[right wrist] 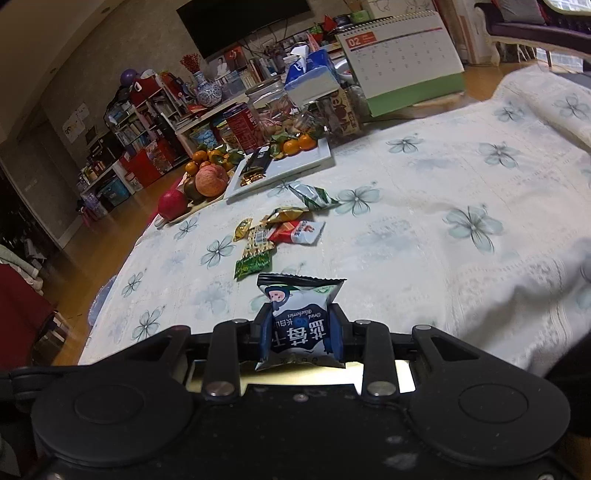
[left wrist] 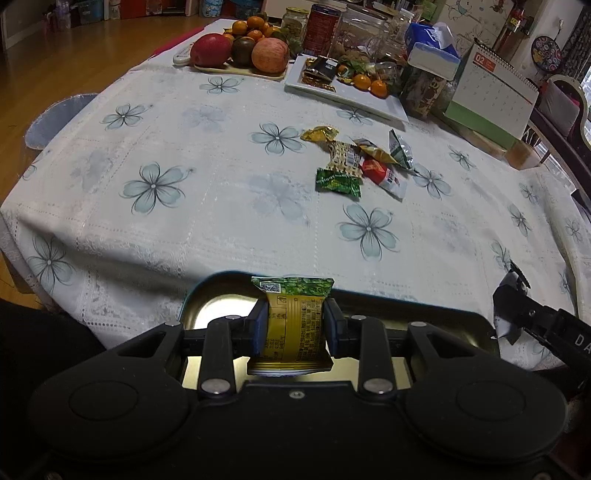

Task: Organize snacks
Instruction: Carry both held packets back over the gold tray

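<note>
My left gripper (left wrist: 294,325) is shut on a green-and-gold snack packet (left wrist: 293,317), held over a shiny metal tin (left wrist: 207,306) at the table's near edge. My right gripper (right wrist: 300,328) is shut on a white-and-dark-blue dried blueberry packet (right wrist: 299,317); a strip of the tin (right wrist: 402,373) shows beneath it. In the left wrist view the right gripper's tip (left wrist: 513,295) with that packet shows at the right. A loose pile of wrapped snacks (left wrist: 358,162) (right wrist: 273,232) lies mid-table on the flowered cloth.
At the far side stand a fruit tray with apples and mandarins (left wrist: 243,51), a white plate (left wrist: 384,103) of snacks and mandarins, jars (left wrist: 325,26), a tissue box (left wrist: 432,48) and a desk calendar (left wrist: 491,92). A blue stool (left wrist: 55,118) sits left of the table.
</note>
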The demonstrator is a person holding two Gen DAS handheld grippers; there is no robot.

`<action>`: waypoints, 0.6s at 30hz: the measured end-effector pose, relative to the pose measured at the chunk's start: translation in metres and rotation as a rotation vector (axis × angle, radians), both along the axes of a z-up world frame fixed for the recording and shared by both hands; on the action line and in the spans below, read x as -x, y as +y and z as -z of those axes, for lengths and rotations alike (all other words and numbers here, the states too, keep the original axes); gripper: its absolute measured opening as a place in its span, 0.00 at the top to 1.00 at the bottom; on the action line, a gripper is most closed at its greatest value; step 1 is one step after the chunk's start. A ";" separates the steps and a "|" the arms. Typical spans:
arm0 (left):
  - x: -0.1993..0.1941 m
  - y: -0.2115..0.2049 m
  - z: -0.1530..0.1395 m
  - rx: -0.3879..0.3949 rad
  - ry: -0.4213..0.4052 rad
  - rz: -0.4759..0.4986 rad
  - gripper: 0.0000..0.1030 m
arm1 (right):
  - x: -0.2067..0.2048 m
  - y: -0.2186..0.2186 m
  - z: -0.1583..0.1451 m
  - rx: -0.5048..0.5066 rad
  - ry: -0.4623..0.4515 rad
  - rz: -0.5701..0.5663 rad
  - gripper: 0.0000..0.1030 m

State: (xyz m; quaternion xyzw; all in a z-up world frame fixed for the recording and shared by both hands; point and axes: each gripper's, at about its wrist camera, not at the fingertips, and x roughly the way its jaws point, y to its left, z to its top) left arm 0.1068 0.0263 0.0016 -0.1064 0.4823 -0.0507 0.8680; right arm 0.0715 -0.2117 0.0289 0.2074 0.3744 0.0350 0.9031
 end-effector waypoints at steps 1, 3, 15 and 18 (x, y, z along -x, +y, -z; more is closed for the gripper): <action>0.005 -0.002 0.001 0.003 0.002 0.003 0.62 | 0.005 0.000 0.000 -0.007 0.004 0.006 0.68; 0.014 -0.007 0.002 0.006 0.003 0.016 0.62 | 0.015 -0.001 0.001 -0.017 0.007 0.019 0.68; 0.051 -0.036 0.009 -0.017 0.038 0.154 0.62 | 0.059 -0.001 0.006 -0.042 0.067 0.025 0.68; 0.055 -0.036 0.011 0.012 0.066 0.165 0.62 | 0.068 -0.002 0.011 -0.055 0.123 0.017 0.68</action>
